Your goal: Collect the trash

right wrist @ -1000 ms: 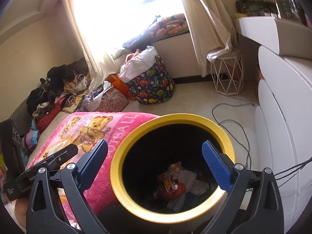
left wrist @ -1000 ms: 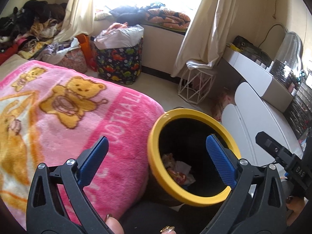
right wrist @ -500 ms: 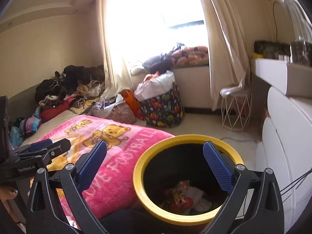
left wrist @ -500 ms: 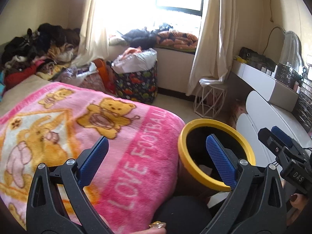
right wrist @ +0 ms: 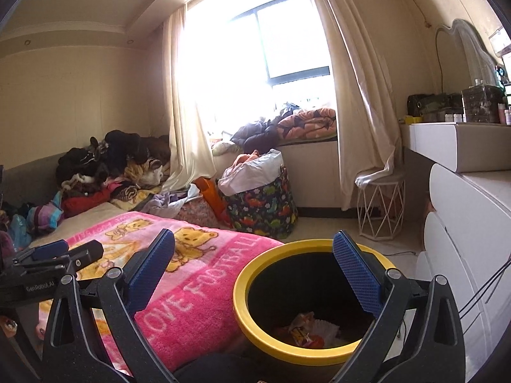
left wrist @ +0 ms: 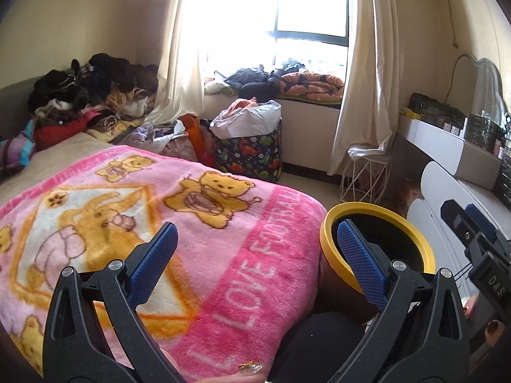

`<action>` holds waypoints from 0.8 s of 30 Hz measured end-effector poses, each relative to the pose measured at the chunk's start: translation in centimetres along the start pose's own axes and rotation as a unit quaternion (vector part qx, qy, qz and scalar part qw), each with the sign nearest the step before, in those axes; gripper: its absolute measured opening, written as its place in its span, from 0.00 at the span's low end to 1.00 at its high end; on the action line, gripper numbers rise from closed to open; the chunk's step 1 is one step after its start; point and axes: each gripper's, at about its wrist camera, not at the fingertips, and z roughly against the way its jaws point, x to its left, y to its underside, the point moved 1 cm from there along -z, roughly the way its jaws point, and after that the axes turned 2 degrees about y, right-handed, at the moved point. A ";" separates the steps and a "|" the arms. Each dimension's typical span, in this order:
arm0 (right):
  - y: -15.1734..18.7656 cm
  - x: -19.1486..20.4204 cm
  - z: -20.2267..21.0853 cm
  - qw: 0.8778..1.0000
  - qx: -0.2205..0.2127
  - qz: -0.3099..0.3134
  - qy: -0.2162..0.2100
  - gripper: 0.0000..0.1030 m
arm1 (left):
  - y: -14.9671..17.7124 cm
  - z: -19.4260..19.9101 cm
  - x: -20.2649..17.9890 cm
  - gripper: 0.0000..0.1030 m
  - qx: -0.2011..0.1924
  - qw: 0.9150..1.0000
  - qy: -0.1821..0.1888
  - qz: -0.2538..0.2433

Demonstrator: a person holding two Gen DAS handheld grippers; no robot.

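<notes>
A black bin with a yellow rim [right wrist: 271, 343] stands on the floor beside the bed; crumpled wrappers [right wrist: 306, 330] lie at its bottom. The same bin [left wrist: 424, 249] shows at the lower right of the left wrist view, its inside dark. My left gripper [left wrist: 255, 242] is open and empty, held over the pink bear blanket [left wrist: 191, 233]. My right gripper [right wrist: 254, 255] is open and empty too, above the near edge of the bin. Each gripper appears at the edge of the other's view: the right gripper [left wrist: 479, 236], the left gripper [right wrist: 54, 255].
A dinosaur-print bag [right wrist: 265, 207] stuffed with cloth stands on the floor by the window. Clothes [right wrist: 111, 166] are piled at the far end of the bed. A white wire stool [right wrist: 380, 207] and a white dresser [right wrist: 472, 233] line the right wall. A cable [right wrist: 402, 252] lies on the floor.
Both grippers have lifted and tilted up, so more of the room and window shows. The left one has swung left, from over the bin to over the blanket. Both stayed open.
</notes>
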 end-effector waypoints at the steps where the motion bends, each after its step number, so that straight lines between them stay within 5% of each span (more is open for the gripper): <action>1: 0.1 -0.1 -0.1 1.000 0.003 -0.001 0.002 0.94 | 0.1 -0.1 0.0 0.89 0.001 1.000 0.000 0.000; 24: 0.6 -0.5 -0.5 1.000 0.016 0.001 0.012 0.94 | 0.3 0.0 0.0 0.89 0.002 1.000 0.001 0.005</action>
